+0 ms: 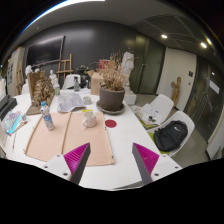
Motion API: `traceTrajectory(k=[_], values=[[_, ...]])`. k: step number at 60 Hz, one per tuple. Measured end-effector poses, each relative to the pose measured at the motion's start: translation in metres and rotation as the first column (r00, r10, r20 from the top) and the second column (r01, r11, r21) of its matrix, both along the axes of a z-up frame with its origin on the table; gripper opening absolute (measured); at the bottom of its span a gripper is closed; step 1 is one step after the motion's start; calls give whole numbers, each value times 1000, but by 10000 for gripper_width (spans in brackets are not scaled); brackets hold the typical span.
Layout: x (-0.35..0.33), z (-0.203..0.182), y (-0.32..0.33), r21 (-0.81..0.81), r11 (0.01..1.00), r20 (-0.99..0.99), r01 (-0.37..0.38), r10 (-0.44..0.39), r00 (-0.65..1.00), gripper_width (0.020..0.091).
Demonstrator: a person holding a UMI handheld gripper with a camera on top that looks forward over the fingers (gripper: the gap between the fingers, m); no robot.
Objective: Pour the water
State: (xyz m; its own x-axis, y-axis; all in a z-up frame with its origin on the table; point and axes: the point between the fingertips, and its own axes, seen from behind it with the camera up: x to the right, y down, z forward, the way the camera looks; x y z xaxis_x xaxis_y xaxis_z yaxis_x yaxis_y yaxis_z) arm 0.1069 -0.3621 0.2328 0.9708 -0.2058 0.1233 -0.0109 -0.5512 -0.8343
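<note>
The hand-held gripper (111, 160) hung released, holding nothing, far from the bottle (47, 115) on the cluttered worktop (120, 140); a careless reach risked toppling it.

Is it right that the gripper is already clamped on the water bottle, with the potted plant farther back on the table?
Not quite. The gripper view shows the gripper open and holding nothing; the water bottle stands on the table, well ahead of the fingers and off to one side. The potted plant is indeed farther back.

I see magenta pads (84, 156), a white table (110, 145), tan mats (55, 135), a small red disc (110, 123), a dark brown planter (112, 98), a black backpack (170, 136).
</note>
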Motion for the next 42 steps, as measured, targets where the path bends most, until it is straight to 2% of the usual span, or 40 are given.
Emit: traceTrajectory(k=[10, 28, 33, 42], values=[[-59, -10, 26, -4, 995, -34, -97, 97, 995, 858], [-257, -61, 114, 30, 951, -84, -308, 310, 947, 860], [-296, -81, 149, 60, 943, -78, -327, 331, 941, 860], [-335, -116, 220, 108, 950, -76, -292, 300, 951, 859]])
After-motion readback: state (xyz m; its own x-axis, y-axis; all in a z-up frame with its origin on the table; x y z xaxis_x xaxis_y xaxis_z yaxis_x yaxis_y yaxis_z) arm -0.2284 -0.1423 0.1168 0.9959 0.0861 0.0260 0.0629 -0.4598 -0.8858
